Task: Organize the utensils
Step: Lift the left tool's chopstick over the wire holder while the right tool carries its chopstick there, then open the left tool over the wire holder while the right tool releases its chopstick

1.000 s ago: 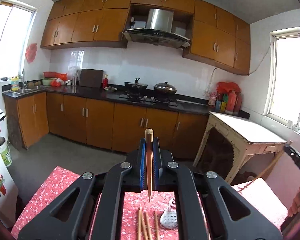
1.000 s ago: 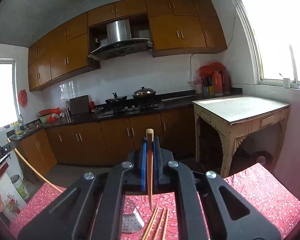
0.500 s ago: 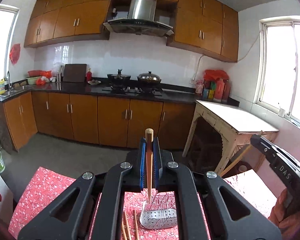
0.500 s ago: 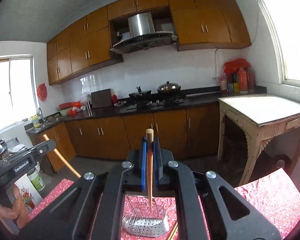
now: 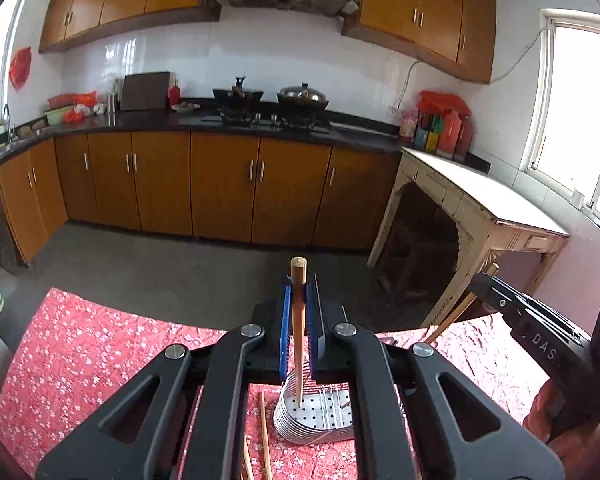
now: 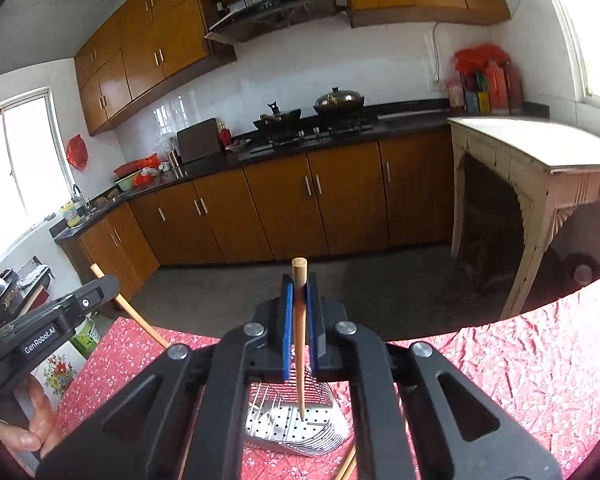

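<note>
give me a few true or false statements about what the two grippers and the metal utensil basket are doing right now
1. Each gripper holds a chopstick. True: the left gripper and right gripper have jaws clamped on a chopstick.
2. The metal basket stands on a bare wooden table. False: it lies on a red floral tablecloth.
3. Loose chopsticks lie beside the basket. True.
4. Both chopsticks are lying flat inside the basket. False: they are held upright, tips pointing down at it.

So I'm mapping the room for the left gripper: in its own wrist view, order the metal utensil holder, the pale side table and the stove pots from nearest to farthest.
1. Metal utensil holder, just below the left gripper.
2. Pale side table, right.
3. Stove pots, far counter, centre.
</note>
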Tool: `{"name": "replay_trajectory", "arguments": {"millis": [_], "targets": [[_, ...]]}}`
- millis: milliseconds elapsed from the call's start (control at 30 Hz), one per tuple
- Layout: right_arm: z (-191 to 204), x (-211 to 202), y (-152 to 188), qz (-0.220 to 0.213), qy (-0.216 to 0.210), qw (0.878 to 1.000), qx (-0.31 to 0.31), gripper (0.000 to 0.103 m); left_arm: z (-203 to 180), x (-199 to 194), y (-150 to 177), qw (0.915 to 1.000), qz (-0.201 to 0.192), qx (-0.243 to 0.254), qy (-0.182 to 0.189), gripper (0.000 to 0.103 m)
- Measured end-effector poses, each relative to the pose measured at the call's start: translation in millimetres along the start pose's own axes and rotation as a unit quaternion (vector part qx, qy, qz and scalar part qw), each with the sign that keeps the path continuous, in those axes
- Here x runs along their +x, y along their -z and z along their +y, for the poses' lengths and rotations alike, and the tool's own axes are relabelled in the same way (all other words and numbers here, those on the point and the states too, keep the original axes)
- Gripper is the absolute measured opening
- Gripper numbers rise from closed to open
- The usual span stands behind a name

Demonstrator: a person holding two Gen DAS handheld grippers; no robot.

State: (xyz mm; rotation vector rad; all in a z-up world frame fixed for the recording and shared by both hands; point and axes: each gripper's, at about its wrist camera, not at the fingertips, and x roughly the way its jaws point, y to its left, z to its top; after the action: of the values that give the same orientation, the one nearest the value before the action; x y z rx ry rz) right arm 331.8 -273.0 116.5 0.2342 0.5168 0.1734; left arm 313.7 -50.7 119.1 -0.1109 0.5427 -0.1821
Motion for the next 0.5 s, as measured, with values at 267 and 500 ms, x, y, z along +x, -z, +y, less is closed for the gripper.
{"name": "replay_trajectory", "arguments": {"millis": [267, 500], "targets": [[-7.2, 11.8, 10.0, 0.004, 0.008, 1.000, 0.006, 0.009, -1.3, 13.3, 0.7, 0.9999, 0.017, 0.002, 0.003, 0.007], [-9.9, -0.1, 10.4, -0.015, 0.036, 0.999, 0.003, 0.026, -5.0, 6.6, 0.1, 0.9998, 0.014, 0.011, -0.012, 0.008]]}}
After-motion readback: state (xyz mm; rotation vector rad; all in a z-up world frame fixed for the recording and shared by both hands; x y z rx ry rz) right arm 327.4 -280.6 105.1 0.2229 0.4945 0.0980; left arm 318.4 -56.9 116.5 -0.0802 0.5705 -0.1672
